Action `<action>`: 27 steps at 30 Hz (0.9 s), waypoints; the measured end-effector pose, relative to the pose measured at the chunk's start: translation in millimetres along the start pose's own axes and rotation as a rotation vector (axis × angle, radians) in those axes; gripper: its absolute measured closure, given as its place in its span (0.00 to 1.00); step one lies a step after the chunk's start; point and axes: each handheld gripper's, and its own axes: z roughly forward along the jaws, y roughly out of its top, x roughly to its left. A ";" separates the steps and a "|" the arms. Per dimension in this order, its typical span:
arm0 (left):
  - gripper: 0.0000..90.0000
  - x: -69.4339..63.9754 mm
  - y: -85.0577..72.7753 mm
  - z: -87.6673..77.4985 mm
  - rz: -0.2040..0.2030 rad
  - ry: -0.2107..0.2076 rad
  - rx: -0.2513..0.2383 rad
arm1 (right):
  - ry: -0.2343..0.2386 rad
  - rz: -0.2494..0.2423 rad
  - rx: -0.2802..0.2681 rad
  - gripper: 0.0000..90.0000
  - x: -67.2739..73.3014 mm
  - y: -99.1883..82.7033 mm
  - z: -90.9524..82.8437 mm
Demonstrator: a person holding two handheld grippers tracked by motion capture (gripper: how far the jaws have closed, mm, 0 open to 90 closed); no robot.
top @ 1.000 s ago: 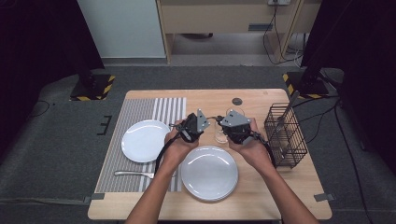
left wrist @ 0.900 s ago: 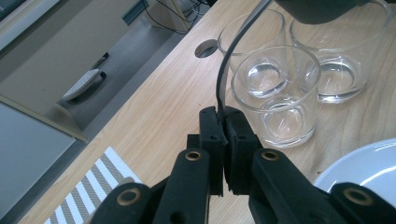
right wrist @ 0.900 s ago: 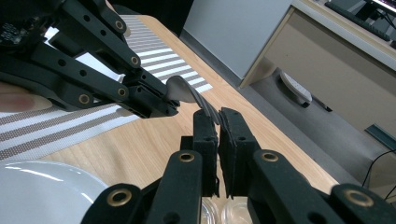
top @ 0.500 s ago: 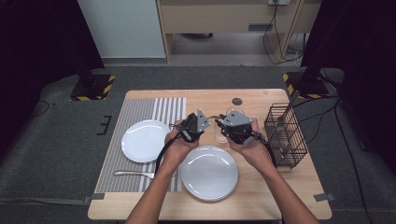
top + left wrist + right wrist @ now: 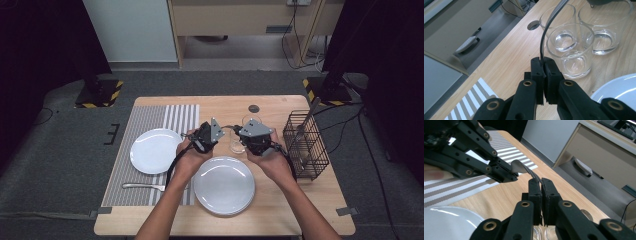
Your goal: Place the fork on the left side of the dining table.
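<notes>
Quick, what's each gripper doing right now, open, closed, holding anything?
Left gripper: closed on one end of a fork.
Right gripper: closed on the fork's other end.

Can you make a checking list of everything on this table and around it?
Surface: wooden table, striped mat.
Job's things: piece of cutlery, held between both grippers.
Clutter: left plate, near plate, three glasses, fork on the mat, wire basket.
Grippers: left gripper and right gripper both shut on the cutlery.
Cables: black cable along the left forearm.
Surroundings: grey floor, cabinet behind.
</notes>
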 end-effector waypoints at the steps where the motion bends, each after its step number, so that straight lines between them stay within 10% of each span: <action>1: 0.97 0.2 -0.4 -0.1 0.000 0.000 0.002 | 0.003 -0.006 -0.002 0.98 0.9 0.1 0.0; 6: 0.97 1.0 -2.1 -2.2 -0.005 0.003 -0.006 | 0.005 0.002 -0.002 0.97 1.3 -0.1 1.0; 27: 0.97 22.1 -16.1 -11.8 -0.042 0.089 -0.003 | -0.051 0.141 -0.015 0.29 22.5 -59.8 1.3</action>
